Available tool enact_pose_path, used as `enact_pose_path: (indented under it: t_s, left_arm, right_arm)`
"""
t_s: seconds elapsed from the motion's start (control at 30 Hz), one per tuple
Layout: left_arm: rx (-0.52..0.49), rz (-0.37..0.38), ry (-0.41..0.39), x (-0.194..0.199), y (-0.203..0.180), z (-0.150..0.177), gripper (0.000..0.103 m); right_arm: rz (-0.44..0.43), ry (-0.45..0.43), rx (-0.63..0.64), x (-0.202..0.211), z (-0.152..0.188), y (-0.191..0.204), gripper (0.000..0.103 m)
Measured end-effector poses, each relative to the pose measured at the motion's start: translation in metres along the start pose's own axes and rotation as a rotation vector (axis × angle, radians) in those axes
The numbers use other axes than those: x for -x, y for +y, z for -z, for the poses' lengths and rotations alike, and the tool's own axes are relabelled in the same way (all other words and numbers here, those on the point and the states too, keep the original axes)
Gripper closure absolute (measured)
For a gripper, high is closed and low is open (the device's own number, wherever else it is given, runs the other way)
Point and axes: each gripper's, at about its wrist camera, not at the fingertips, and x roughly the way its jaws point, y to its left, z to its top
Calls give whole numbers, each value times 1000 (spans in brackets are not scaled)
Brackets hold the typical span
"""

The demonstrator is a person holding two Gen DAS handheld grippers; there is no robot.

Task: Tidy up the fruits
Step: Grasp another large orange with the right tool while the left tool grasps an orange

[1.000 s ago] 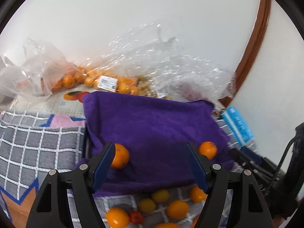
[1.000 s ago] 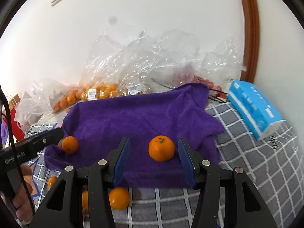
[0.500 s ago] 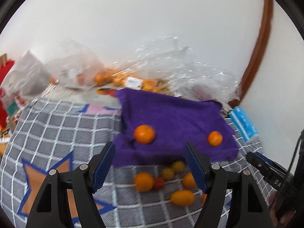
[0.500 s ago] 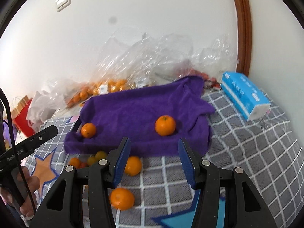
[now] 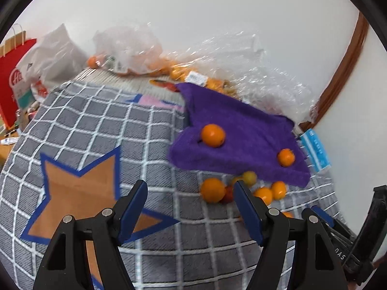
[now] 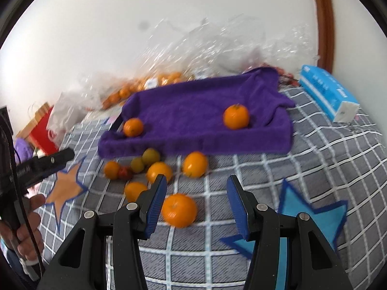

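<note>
Both tongs are out over the grey checked blanket [image 6: 314,149], and neither is carrying anything. The left tongs [image 5: 191,207] stand released, blue pads spread wide with only blanket and an orange star patch [image 5: 79,193] between and below them. The fruit lies ahead and to their right: a loose cluster of oranges [image 5: 212,190] with a small red fruit [image 5: 228,194] and a yellowish one [image 5: 249,177] just past the right pad. Further out the same way, a purple towel [image 5: 241,130] carries two oranges, one near its left edge [image 5: 212,135] and one toward its right corner [image 5: 286,157].

Over to the right tongs [image 6: 197,193], also released, jaws apart and gripping nothing. A big orange [image 6: 179,209] sits on the blanket just inside the left pad; whether it touches the pad I cannot tell. Straight ahead and to the left, the loose pile: several oranges [image 6: 194,164], two greenish-yellow fruits [image 6: 150,156] and the red one [image 6: 124,172]. Beyond that lies the towel with its two oranges [image 6: 235,116].

Far right of these tongs is a blue tissue pack [image 6: 326,91]; ahead by the wall are clear plastic bags [image 6: 205,48] of more oranges. A hand [image 6: 26,229] holds the other tool at far left.
</note>
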Motion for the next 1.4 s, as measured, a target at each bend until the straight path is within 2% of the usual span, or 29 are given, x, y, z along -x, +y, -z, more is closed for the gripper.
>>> enact_pose_path:
  t_s: [0.23,0.4,0.5,0.57,0.63,0.83,1.0,1.23,1.4]
  left_arm:
    - [-22,-33,95,-14,12,19,32]
    - [-24,-13,114,-21,7,22,32]
    - [-32,24,127,-29,-5,19,32]
    - [-63,22,122,-33,-14,17,35]
    - [-81,20,123,-39,-21,15,45]
    - [-28,77,148,-58,-29,6,62]
    - [-8,55,163,-71,-30,1,73]
    - [12,62,161,-61,-22,2,73]
    - [-52,-34,171,-53,-19,9,72]
  right_arm:
    - [4,56,37,-27,16,14,51]
    - [20,100,56,-42,22,17,51]
    - [60,102,89,-46,23,18,63]
    - [63,95,103,-42,23,17,63]
    - [69,72,117,-36,23,14,63]
    - [122,42,128,-27,24,-7,63]
    - [134,32,89,-21,24,-26,63]
    - [115,63,45,-28,28,-34,63]
    - [115,47,50,-25,26,-32,63]
